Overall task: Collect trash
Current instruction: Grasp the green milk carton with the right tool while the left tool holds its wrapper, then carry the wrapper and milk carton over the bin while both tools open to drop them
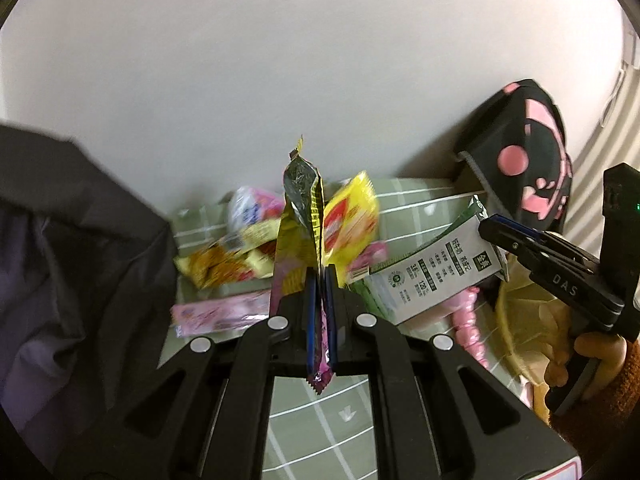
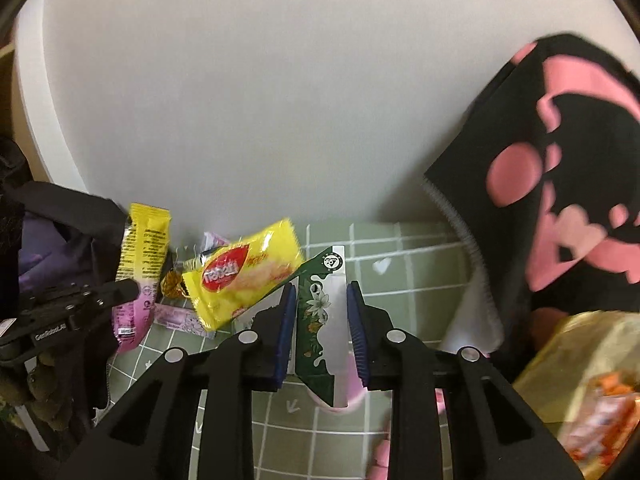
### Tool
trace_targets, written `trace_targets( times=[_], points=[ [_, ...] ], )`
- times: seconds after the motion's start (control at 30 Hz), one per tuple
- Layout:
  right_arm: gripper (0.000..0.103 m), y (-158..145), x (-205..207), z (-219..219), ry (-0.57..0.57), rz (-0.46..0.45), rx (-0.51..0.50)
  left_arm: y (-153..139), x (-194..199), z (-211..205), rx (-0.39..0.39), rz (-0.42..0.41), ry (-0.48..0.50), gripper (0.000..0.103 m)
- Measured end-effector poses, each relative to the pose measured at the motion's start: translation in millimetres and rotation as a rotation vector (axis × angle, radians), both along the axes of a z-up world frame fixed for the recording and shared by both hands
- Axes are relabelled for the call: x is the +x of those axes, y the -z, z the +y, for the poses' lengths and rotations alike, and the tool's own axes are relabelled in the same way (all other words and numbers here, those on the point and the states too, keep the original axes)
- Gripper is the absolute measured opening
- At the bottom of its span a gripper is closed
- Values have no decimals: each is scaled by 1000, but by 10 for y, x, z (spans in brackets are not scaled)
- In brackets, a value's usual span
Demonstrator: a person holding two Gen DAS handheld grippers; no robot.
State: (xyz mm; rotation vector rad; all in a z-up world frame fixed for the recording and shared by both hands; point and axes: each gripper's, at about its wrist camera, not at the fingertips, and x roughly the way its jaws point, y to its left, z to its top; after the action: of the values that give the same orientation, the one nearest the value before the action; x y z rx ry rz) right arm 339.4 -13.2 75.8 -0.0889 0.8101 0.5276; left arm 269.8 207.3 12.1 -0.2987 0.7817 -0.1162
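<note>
Left gripper (image 1: 320,280): black two-finger tool with blue pads, jaws pressed together on a crinkled yellow-and-pink foil snack wrapper (image 1: 298,208); the wrapper stands upright above the fingertips, and its pink serrated end sticks out below the pads.
Right gripper (image 2: 322,300): black, blue pads, jaws part-way apart with a green-and-white milk carton (image 2: 320,320) between them; the left pad lies against the carton's dark green face, and contact at the right pad cannot be told.
Carton, left wrist view: the carton (image 1: 436,264) is tilted, its gabled top at the right gripper's fingertips (image 1: 496,232).
Person: a hand (image 1: 596,360) with a brown sleeve grips the right tool's handle at the right edge.
Table surface: green cloth with a white grid (image 2: 420,264), set against a pale wall.
Loose trash: a yellow biscuit packet with a red oval logo (image 2: 244,272) is just left of the carton; a long pink wrapper (image 1: 224,314) lies flat, near left; further wrappers are piled at the far side, blurred.
Left side: dark grey-purple fabric (image 1: 72,248).
Right side: black cloth with pink shapes (image 2: 560,168), hanging over the far right corner.
Near right: a crumpled yellowish bag (image 2: 580,380), contents unclear.
</note>
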Motion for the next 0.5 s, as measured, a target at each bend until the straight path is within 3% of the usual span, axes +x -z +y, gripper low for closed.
trace_targets(
  times=[0.5],
  points=[
    [25,-984,-405,-920,129,-194,19,-745,135,-906,6,-191,214,4]
  ],
)
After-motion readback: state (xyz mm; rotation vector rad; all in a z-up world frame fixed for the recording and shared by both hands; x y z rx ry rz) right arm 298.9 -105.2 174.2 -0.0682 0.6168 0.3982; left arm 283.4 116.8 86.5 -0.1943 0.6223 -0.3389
